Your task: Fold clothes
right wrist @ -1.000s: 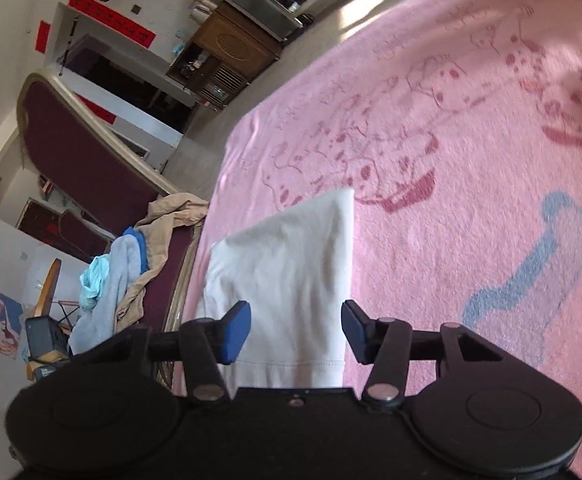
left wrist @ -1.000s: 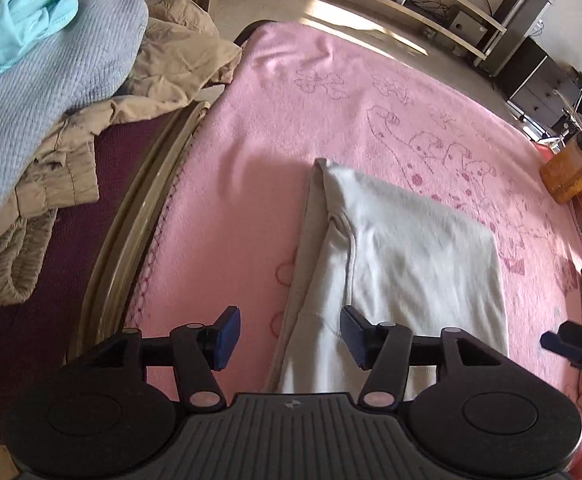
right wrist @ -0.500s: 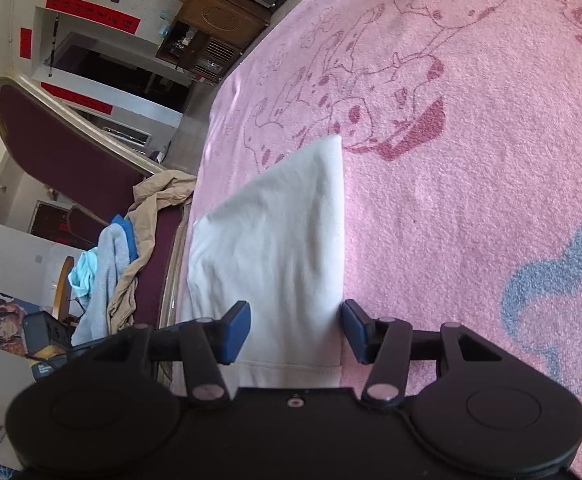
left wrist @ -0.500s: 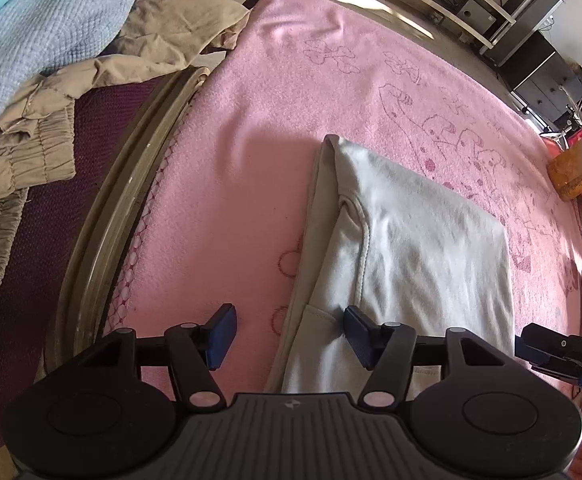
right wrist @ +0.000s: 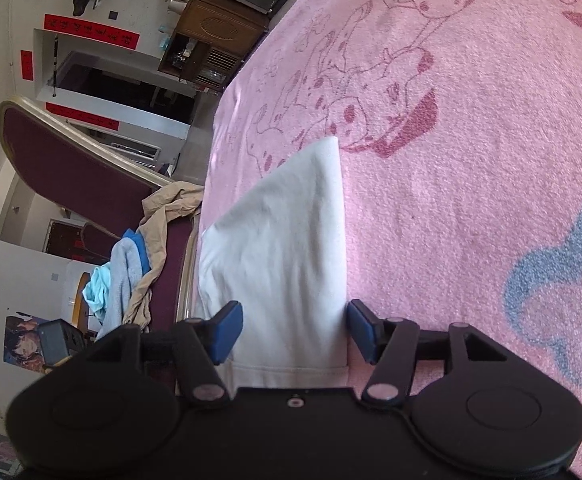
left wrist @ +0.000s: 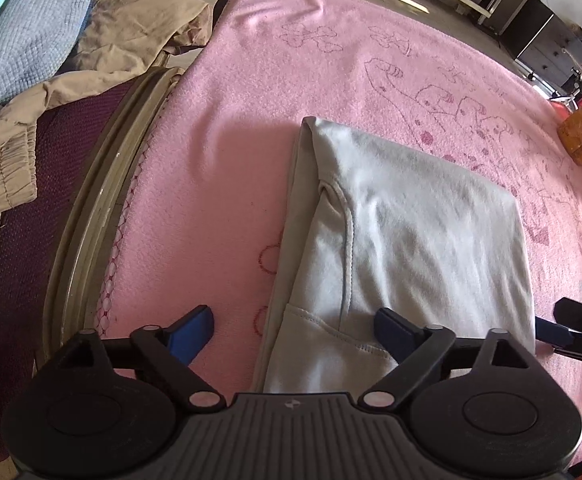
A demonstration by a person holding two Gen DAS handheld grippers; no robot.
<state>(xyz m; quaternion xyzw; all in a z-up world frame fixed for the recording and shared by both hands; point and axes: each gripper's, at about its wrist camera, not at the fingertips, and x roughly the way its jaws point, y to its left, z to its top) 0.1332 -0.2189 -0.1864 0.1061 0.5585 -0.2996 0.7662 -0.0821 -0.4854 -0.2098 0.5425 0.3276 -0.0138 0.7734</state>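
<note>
Between the spread jaws of both grippers lay the folded white shirt (left wrist: 419,240).

The left gripper (left wrist: 291,330) stood wide open over its near corner, touching nothing. The right gripper (right wrist: 293,330) was wide open around its other edge, on the pink blanket (right wrist: 471,200).

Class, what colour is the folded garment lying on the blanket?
White garment on the pink blanket; clearest in the left wrist view.
</note>
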